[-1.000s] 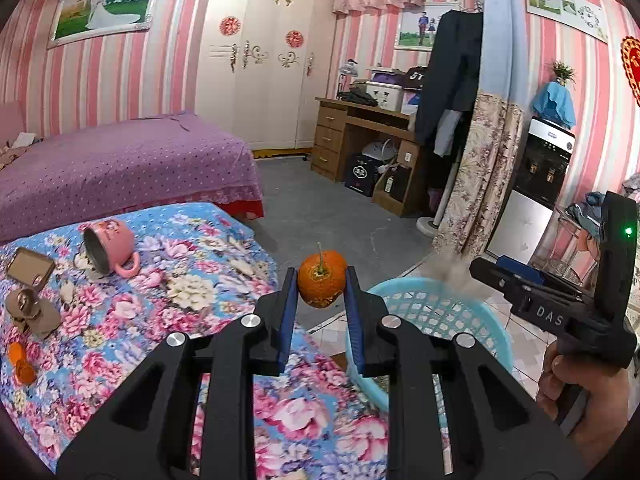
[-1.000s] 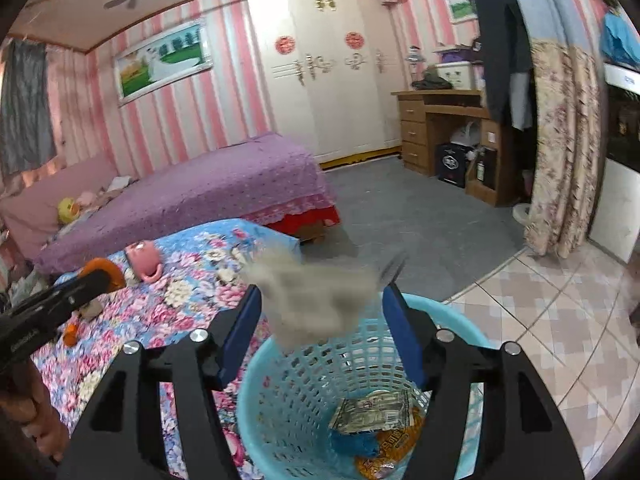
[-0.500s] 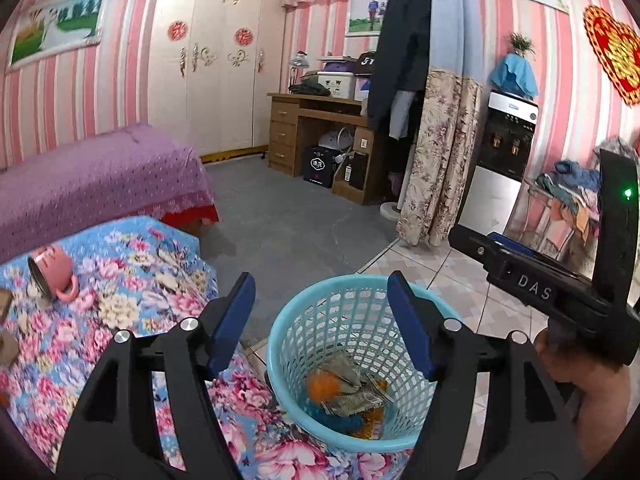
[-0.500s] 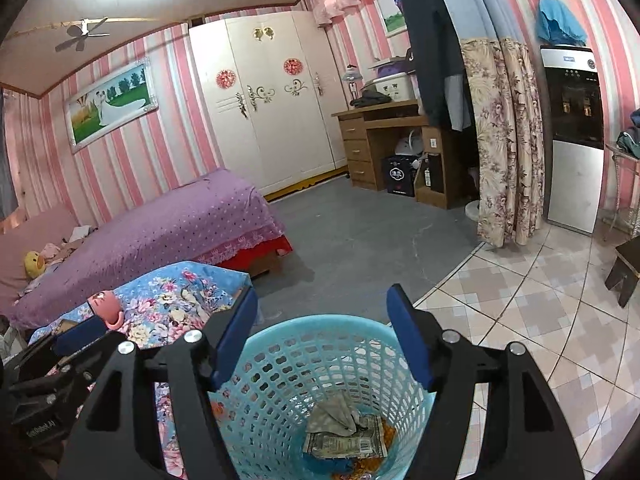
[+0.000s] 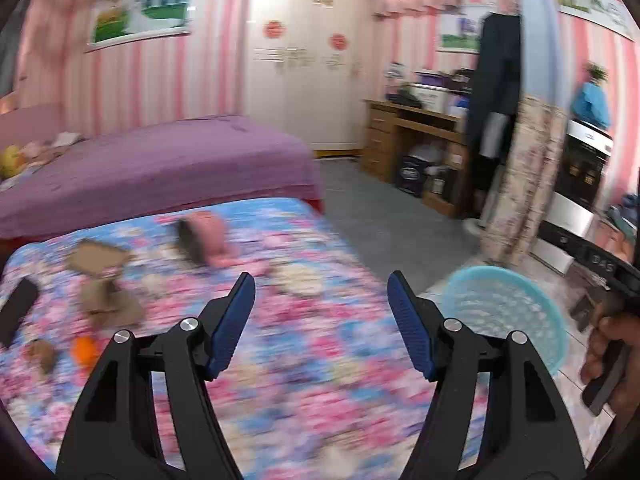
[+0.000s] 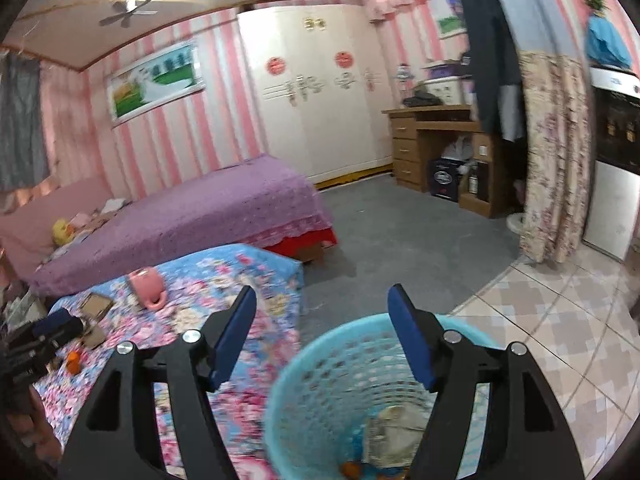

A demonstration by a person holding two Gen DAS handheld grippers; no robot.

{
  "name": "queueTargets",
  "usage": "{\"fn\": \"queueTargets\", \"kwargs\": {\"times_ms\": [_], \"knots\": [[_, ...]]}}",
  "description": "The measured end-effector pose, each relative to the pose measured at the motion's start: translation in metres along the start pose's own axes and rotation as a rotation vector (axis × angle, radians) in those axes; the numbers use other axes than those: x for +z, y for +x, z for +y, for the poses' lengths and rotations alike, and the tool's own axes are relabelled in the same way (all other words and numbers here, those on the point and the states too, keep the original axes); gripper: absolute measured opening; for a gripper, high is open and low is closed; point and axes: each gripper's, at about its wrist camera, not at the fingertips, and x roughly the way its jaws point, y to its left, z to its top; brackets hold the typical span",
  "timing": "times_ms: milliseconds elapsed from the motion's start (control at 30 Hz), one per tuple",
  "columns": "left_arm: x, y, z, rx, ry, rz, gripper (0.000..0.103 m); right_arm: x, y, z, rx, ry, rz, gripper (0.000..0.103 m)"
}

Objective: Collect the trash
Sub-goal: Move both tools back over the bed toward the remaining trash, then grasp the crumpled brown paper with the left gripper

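My left gripper [image 5: 321,312] is open and empty over the floral tablecloth [image 5: 304,392]. Blurred on the cloth to its left lie a small orange piece [image 5: 85,349], brown scraps [image 5: 106,300] and a tipped pink mug [image 5: 204,240]. The light blue basket [image 5: 506,312] stands at the right beyond the table edge. My right gripper [image 6: 321,312] is open and empty above the basket [image 6: 320,396], which holds crumpled paper [image 6: 394,428] and an orange bit [image 6: 350,469]. The mug [image 6: 146,286] and the orange piece [image 6: 73,361] also show in the right wrist view.
A purple bed [image 6: 192,216] lies behind the table. A wooden desk [image 6: 436,152], a hanging floral curtain [image 6: 556,160] and a water dispenser [image 6: 616,160] stand at the right. Grey carpet [image 6: 404,248] meets floor tiles [image 6: 568,312] by the basket.
My left gripper released the orange fruit into the basket and swung left over the table. My right gripper dropped the crumpled paper into the basket and stays open above it.
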Motion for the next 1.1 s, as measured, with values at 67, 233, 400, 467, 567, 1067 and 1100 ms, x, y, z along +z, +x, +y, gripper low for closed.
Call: {"fn": "queueTargets", "kwargs": {"times_ms": [67, 233, 400, 467, 567, 1067, 1100], "knots": [[-0.002, -0.012, 0.035, 0.062, -0.023, -0.009, 0.067, -0.002, 0.004, 0.024, 0.035, -0.034, 0.011, 0.068], [-0.013, -0.041, 0.122, 0.184, -0.120, -0.033, 0.068, -0.011, 0.012, 0.087, 0.130, -0.117, 0.031, 0.073], [-0.032, -0.052, 0.193, 0.250, -0.220, -0.013, 0.069, -0.026, 0.022, 0.150, 0.258, -0.165, 0.071, 0.074], [-0.046, -0.047, 0.221, 0.249, -0.287, 0.022, 0.069, -0.033, 0.025, 0.173, 0.288, -0.197, 0.088, 0.074], [-0.062, -0.039, 0.245, 0.272, -0.312, 0.076, 0.069, -0.044, 0.031, 0.209, 0.319, -0.251, 0.109, 0.074], [-0.083, 0.001, 0.279, 0.246, -0.311, 0.184, 0.073, -0.076, 0.076, 0.297, 0.445, -0.265, 0.193, 0.077], [-0.084, 0.006, 0.280, 0.246, -0.311, 0.195, 0.073, -0.078, 0.080, 0.301, 0.447, -0.272, 0.203, 0.077]]}}
